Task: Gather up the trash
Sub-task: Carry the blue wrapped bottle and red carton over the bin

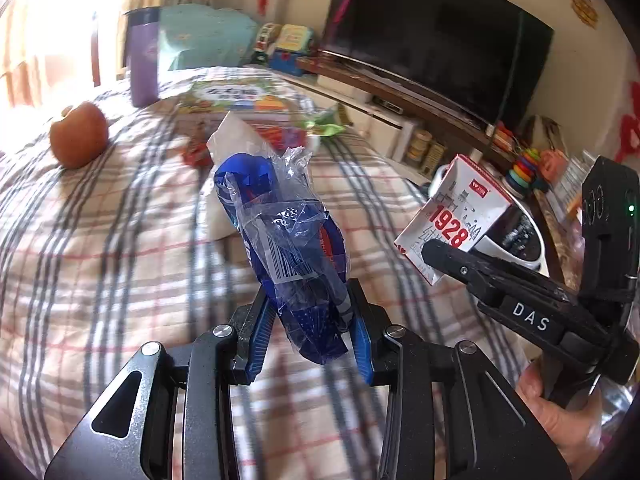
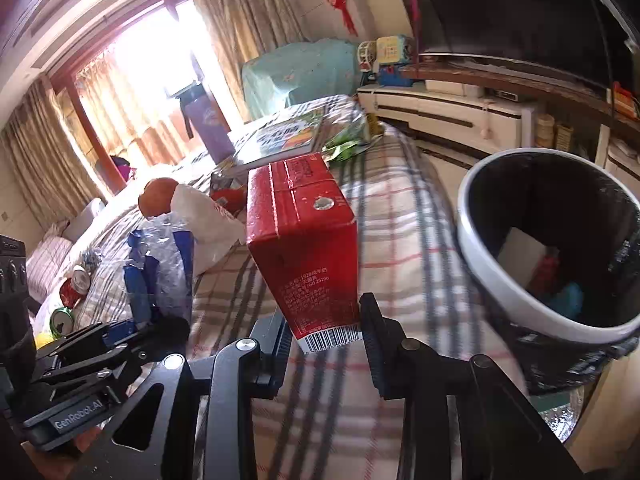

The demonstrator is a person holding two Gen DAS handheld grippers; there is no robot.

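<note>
Trash in both tools: blue plastic wrapper (image 1: pixel 288 248) clamped between left gripper (image 1: pixel 310 320) fingers, sticking up ahead of them over plaid bedspread (image 1: pixel 120 240). Right of it, red milk carton (image 2: pixel 304 240) pinched at its barcode end by right gripper (image 2: pixel 326 332). Trash bin (image 2: pixel 480 264) just right of carton, apart from it.

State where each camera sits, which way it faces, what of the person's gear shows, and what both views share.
Left wrist: sits on the left gripper, looking across the plaid bed toward the TV; its jaws pinch a blue plastic wrapper; the right gripper and a hand show.
Right wrist: sits on the right gripper, facing the window; jaws hold a red carton beside the trash bin; the left gripper shows.
Shared: bed, carton, wrapper, apple, purple bottle.
</note>
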